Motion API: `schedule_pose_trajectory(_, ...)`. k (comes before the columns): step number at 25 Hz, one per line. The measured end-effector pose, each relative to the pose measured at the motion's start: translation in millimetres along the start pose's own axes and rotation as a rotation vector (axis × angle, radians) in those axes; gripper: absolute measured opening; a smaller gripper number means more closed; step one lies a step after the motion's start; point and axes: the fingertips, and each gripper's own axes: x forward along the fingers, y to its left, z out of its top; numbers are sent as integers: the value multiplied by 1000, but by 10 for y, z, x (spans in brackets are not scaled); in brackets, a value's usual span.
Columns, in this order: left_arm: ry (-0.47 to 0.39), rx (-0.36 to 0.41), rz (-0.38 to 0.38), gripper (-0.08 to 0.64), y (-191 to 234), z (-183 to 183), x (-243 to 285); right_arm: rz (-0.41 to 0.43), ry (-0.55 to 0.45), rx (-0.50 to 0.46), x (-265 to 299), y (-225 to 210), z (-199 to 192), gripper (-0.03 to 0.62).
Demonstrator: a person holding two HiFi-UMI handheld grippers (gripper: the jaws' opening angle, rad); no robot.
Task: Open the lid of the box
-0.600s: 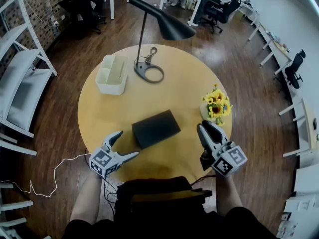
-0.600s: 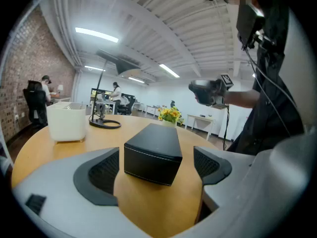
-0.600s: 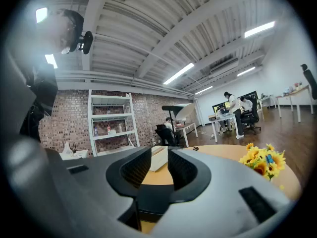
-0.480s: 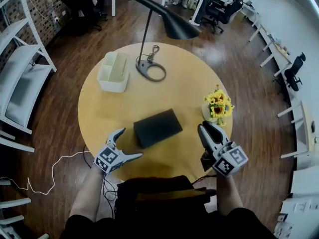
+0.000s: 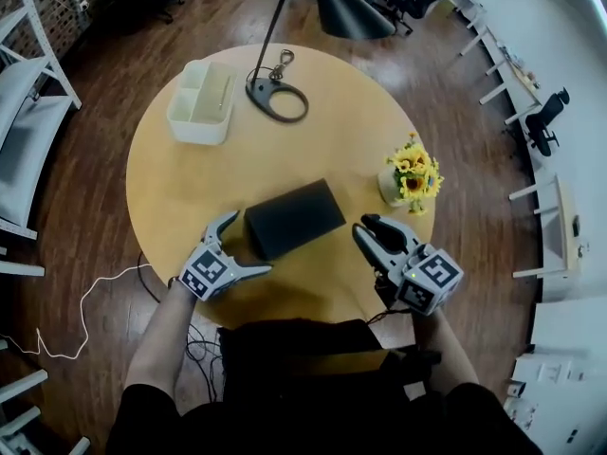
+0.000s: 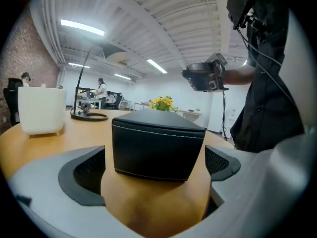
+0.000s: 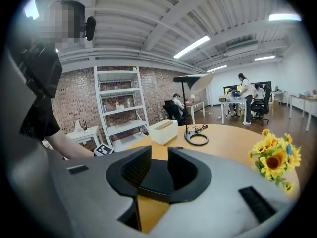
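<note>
lamp shade (image 5: pixel 351 12) cut off at top edge, box (image 7: pixel 154 178) mostly hidden behind R gripper (image 7: pixel 158 156)

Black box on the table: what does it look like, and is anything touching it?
The black box is flat, rectangular and leather-looking, with pale stitching along its edges. Its lid is shut. It lies askew on the round wooden table. The left claw, wide open, flanks its near end without pressing it.

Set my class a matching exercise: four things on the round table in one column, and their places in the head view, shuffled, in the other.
Things:
1 black box
2 white organiser
3 sunflowers
4 lamp base

Places:
a right edge
b far left
c middle, nearest the camera
d far side, right of the organiser

Pairs: 1-c, 2-b, 3-a, 4-d
</note>
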Motion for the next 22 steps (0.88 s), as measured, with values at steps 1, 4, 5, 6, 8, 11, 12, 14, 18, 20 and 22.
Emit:
schedule_pose_trajectory(1, 1, 14, -13, 615, -15, 0, 20, 7, 19, -1, 39, -8, -37, 101)
schedule_pose_trajectory(4, -4, 39, -28, 615, -43, 1, 71, 18, 73, -18, 131, -25, -137, 101)
schedule_pose_trajectory(5, -10, 38, -25, 615, -35, 5, 83, 21, 88, -24, 160, -27, -160, 101)
schedule_pose_trajectory(6, -17, 37, -23, 615, -25, 13, 93, 24, 101, -30, 192, -24, -174, 101)
schedule_pose_trajectory(8, -28, 42, -28, 615, -29, 33, 116, 34, 120, -39, 253, -11, -196, 101)
schedule_pose_trajectory(11, -40, 41, -42, 615, -65, 28, 164, 48, 157, -84, 339, 19, -256, 101)
schedule_pose_trajectory(12, -43, 39, -44, 615, -60, 22, 174, 54, 174, -114, 379, 40, -282, 101)
schedule_pose_trajectory(14, -47, 36, -47, 615, -45, 19, 178, 80, 223, -186, 463, 83, -359, 103)
schedule_pose_trajectory(18, -42, 30, -51, 614, -33, 22, 178, 191, 349, -335, 642, 101, -562, 212)
schedule_pose_trajectory(20, -40, 22, -49, 614, -28, 24, 176, 245, 444, -491, 706, 103, -681, 215)
schedule_pose_trajectory(22, -36, 15, -49, 612, -23, 23, 176, 295, 538, -666, 752, 109, -813, 215)
